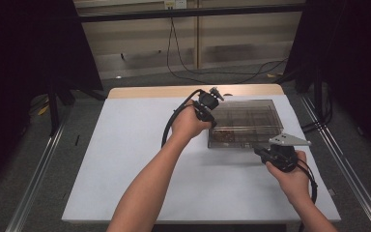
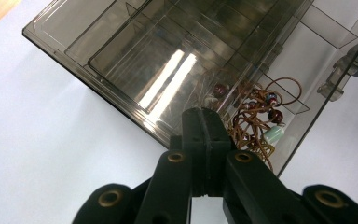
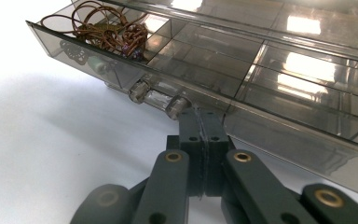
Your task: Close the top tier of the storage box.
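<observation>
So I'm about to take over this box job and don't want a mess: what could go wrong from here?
1. The right gripper has its shut jaws at the latch on the box front; a hard push could slide the light box across the white table.
2. The left gripper presses shut jaws on the clear lid; a slip could scratch it.
3. The tangled beaded cord may spill if the box tips.

Closed tongs (image 2: 204, 123) against smoky box (image 2: 121, 56)
</observation>
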Demonstrator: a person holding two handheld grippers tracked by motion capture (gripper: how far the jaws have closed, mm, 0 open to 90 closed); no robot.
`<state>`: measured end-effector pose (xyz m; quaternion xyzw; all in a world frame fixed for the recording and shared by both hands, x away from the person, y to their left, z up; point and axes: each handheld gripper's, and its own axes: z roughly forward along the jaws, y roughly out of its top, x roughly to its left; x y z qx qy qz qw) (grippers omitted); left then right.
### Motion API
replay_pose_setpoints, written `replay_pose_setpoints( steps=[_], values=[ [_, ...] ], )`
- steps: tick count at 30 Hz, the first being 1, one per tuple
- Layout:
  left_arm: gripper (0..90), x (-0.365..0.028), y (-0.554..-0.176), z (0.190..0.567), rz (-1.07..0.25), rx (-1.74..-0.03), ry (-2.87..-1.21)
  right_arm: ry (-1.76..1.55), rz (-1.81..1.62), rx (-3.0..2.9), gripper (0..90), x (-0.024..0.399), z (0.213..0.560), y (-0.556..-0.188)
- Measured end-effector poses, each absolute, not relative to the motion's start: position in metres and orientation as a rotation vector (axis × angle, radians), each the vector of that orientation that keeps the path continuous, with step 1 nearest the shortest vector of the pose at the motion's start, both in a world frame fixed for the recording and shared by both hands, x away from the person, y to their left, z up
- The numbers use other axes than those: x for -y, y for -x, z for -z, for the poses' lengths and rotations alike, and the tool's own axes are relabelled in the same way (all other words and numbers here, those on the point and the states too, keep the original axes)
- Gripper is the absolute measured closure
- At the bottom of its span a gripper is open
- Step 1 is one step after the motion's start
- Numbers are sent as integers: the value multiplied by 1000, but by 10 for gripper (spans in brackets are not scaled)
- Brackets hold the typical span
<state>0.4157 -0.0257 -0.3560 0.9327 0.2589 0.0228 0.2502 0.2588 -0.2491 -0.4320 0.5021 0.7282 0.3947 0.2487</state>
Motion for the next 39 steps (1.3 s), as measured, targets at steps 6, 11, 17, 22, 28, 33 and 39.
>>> replay_pose_setpoints(
  steps=[6, 11, 17, 22, 28, 33, 39],
  values=[
    [900, 25, -417, 356, -50, -702, -2540, -1381, -1073, -1986, 900, 251, 432, -262],
    [900, 25, -417, 356, -52, -707, -2534, -1377, -1053, -1992, 900, 250, 432, -265],
    [900, 25, -417, 356, -51, -705, -2537, -1375, -1046, -1991, 900, 250, 431, -268],
    [900, 25, -417, 356, -54, -708, -2539, -1378, -1049, -1982, 900, 250, 432, -270],
    [900, 26, -416, 356, -55, -711, -2539, -1379, -1047, -1975, 900, 250, 430, -272],
    [900, 26, -416, 356, -59, -715, -2539, -1377, -1049, -1967, 900, 249, 429, -275],
    [900, 26, -415, 356, -63, -716, -2540, -1379, -1046, -1959, 900, 248, 428, -277]
  ],
)
